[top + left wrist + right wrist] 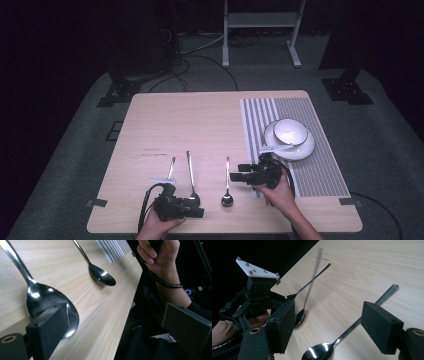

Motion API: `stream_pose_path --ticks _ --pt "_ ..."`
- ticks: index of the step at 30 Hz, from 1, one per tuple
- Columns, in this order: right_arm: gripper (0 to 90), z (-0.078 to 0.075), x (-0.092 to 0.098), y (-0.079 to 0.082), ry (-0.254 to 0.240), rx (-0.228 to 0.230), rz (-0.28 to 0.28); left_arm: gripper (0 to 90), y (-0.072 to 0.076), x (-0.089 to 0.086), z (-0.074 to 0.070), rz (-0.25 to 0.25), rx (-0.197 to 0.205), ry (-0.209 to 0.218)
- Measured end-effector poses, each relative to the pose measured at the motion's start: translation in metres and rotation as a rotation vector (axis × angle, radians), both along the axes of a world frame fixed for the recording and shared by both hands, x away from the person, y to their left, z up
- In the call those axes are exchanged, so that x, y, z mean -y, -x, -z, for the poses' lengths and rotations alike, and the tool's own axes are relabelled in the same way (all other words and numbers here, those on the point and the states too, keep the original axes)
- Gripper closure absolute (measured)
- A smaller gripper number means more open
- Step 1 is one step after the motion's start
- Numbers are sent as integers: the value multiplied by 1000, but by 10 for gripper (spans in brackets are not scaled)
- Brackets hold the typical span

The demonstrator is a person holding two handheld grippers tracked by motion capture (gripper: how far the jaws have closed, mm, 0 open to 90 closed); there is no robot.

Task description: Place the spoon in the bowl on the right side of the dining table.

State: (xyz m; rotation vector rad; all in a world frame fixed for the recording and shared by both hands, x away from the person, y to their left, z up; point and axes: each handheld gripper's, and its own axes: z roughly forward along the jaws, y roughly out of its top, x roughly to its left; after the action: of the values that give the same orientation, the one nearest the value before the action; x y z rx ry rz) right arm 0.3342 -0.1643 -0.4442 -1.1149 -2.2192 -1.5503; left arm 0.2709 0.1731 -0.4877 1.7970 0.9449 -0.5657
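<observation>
Three metal spoons lie on the wooden table (200, 120). My left gripper (197, 207) is open at the near edge, one jaw right over the bowl of the large spoon (50, 300), the other jaw out past the table edge. The middle spoon (102, 277) lies just beyond. My right gripper (332, 327) is open and points left, its jaws either side of that middle spoon (322, 351). The large spoon (308, 295) has a blurred handle here. A small spoon (312, 281) lies farther left, beside the left gripper (262, 302).
A striped grey placemat (310, 170) covers the table's right side. It carries a white plate (305, 147) with a white bowl (291, 131) and a white spoon (274, 148). A metal stand (260, 30) and cables sit on the floor behind.
</observation>
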Motion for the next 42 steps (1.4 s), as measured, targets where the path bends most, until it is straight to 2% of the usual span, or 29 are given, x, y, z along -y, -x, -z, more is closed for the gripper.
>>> stream_pose_path --ticks 11,32,42 --pt "266 2 -17 -10 27 -14 -27 52 0 -1 1 -5 -3 14" --pt "270 6 -44 -26 40 -26 -56 53 0 -3 1 -10 -17 21" --pt "310 5 -58 -31 42 -27 -70 52 0 -4 2 -13 -20 23"
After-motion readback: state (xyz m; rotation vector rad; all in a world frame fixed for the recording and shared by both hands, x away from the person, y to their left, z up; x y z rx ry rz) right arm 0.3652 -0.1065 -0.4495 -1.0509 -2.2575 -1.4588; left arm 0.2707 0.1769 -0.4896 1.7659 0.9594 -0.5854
